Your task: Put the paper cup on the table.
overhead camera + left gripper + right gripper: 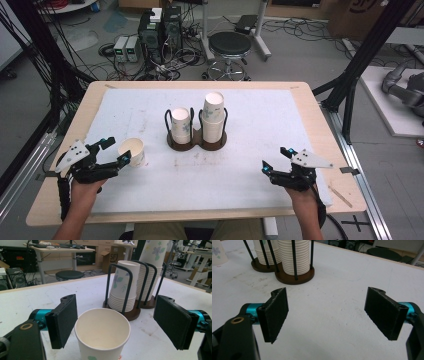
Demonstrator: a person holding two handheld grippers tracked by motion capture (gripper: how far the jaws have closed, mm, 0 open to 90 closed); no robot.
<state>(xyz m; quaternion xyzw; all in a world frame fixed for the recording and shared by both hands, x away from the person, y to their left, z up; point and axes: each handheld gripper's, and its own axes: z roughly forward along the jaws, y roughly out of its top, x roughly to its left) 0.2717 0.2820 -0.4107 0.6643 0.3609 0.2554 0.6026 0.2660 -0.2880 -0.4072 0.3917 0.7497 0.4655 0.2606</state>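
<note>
A: Lab floor behind the bench: cables, a black stool, power boxes. Wooden table w/ a white mat on top, some scuff marks mid-mat.

B: Where's the loose cup?

A: Single paper cup stands upright on the mat, near-left part of the table, mouth up, looks empty inside. Left gripper view: same cup sits between the two black pads, closer to the pad on that view's left; can't tell if that pad touches the rim. Clear gap to the other pad.

B: Left gripper state?

A: Left gripper spread wide around the cup, not pinching it. Held low over the mat by the person's left hand.

B: Right side?

A: Right gripper also spread wide, nothing between the pads, bare mat under it. Near-right part of the mat, well apart from the cup.

B: Other items?

A: Cup holder at mat centre: brown double base, black wire hoops. Left stack shorter, right stack taller; floral print on the cups. Holder is beyond the loose cup and to its right, apart from it.
</note>
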